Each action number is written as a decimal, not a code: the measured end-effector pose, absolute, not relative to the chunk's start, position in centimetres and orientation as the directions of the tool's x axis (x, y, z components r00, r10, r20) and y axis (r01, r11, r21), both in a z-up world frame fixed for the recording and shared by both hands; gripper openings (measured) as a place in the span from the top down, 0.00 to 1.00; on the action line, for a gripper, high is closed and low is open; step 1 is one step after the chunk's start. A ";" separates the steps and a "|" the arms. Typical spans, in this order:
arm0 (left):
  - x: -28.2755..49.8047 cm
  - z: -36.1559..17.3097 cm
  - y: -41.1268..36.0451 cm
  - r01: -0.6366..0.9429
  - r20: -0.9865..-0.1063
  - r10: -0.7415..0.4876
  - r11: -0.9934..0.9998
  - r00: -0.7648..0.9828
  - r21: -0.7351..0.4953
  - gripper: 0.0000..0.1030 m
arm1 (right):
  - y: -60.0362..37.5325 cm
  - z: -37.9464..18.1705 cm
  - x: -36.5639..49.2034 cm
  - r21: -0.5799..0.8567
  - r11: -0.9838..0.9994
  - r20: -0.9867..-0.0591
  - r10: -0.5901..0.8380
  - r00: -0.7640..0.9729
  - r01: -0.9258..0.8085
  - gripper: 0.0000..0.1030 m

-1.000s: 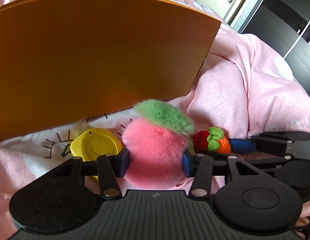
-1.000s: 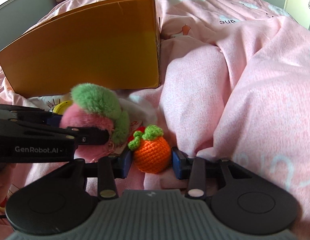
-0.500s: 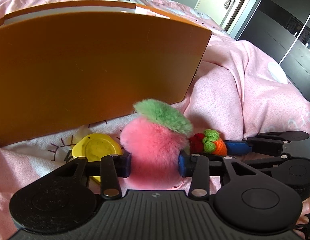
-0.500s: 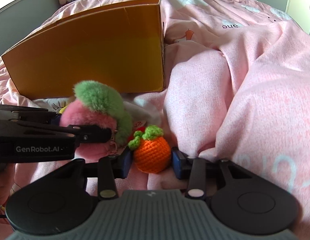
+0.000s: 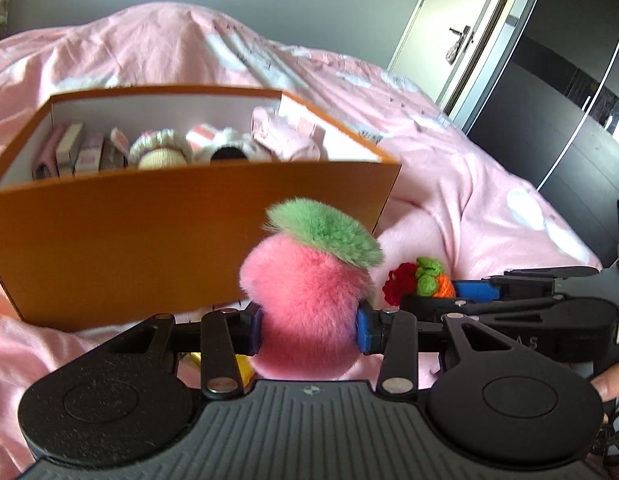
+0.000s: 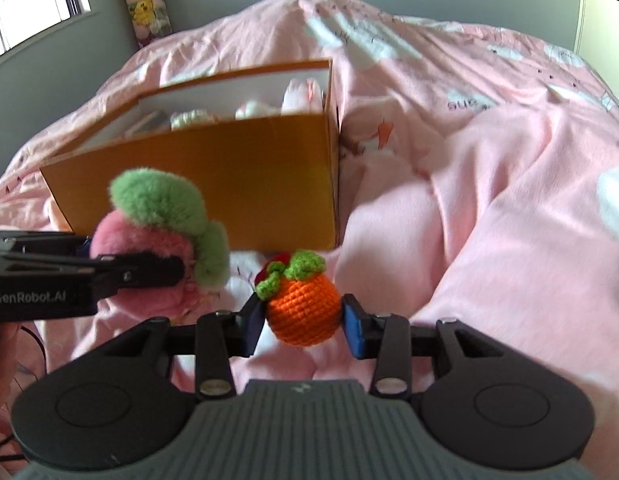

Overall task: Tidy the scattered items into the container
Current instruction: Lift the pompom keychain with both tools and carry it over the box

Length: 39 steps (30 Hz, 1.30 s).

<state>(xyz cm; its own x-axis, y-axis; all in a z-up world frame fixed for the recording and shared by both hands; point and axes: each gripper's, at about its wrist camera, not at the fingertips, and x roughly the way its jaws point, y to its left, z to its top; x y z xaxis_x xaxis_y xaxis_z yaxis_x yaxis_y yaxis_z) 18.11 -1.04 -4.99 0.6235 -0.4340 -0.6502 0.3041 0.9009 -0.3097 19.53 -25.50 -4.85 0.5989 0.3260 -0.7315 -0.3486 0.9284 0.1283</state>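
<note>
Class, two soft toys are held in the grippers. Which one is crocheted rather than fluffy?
The orange crocheted fruit, held by the right gripper. Its surface shows stitched yarn, while the pink plush toy in the left gripper is fluffy fur.

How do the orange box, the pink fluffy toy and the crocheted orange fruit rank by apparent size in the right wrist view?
1. orange box, clearly largest.
2. pink fluffy toy, held in the left gripper.
3. crocheted orange fruit, held in the right gripper.
The two toys look close; the fruit sits nearer the camera.

A fluffy pink pompom [image 5: 305, 312] (green-capped) and an orange crocheted fruit [image 6: 303, 312] hung clamped before the open, part-filled orange box [image 5: 149, 236].
</note>
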 end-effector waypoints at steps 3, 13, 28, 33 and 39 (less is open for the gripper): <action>18.2 -3.3 -0.9 0.317 -0.622 -0.444 0.896 0.645 -0.312 0.53 | -25.9 -3.2 20.4 0.144 0.923 -0.709 0.348 0.613 -0.358 0.57; 20.1 2.6 1.7 0.314 -0.538 -0.427 0.903 0.727 -0.292 0.53 | -26.0 2.4 23.8 0.145 0.894 -0.625 0.415 0.661 -0.424 0.57; 25.9 5.8 4.7 0.250 -0.556 -0.296 0.955 0.776 -0.160 0.53 | -21.2 5.1 31.2 0.138 0.807 -0.616 0.524 0.588 -0.574 0.57; 28.0 2.6 5.7 0.222 -0.663 -0.280 0.960 0.694 -0.173 0.53 | -19.5 2.8 34.5 0.210 0.771 -0.700 0.548 0.457 -0.602 0.57; 29.4 0.2 7.0 0.193 -0.736 -0.265 0.964 0.623 -0.184 0.53 | -17.2 -0.3 36.4 0.202 0.771 -0.787 0.495 0.369 -0.604 0.57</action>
